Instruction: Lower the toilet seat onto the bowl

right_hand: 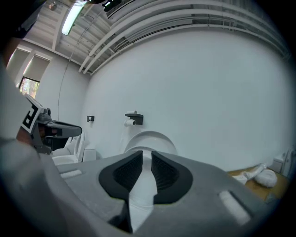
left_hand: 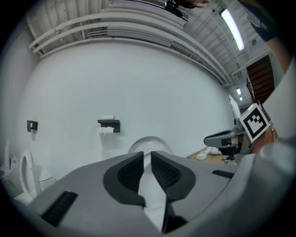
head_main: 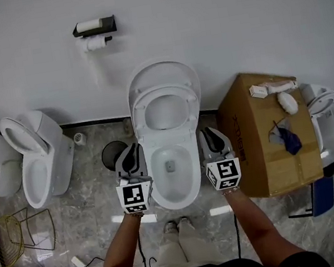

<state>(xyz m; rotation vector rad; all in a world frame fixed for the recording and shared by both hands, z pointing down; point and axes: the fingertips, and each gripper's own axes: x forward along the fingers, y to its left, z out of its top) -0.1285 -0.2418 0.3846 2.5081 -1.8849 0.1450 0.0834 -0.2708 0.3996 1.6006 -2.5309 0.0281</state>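
A white toilet stands against the wall, its bowl (head_main: 156,177) open. The seat (head_main: 141,112) and the lid (head_main: 160,72) are raised and lean back on the wall. My left gripper (head_main: 135,149) is level beside the bowl's left side, jaws nearly together and nothing between them. My right gripper (head_main: 209,134) is beside the bowl's right side, with a narrow gap between its jaws and nothing in it. In the left gripper view the left gripper (left_hand: 147,155) points at the lid (left_hand: 150,143). In the right gripper view the right gripper (right_hand: 147,154) faces the lid (right_hand: 151,138) too.
A cardboard box (head_main: 264,145) stands right of the toilet, with another toilet (head_main: 331,121) beyond it. Two more toilets (head_main: 39,158) are at the left, with a black bin (head_main: 112,153) and a wire basket (head_main: 8,237). A paper holder (head_main: 94,28) hangs on the wall.
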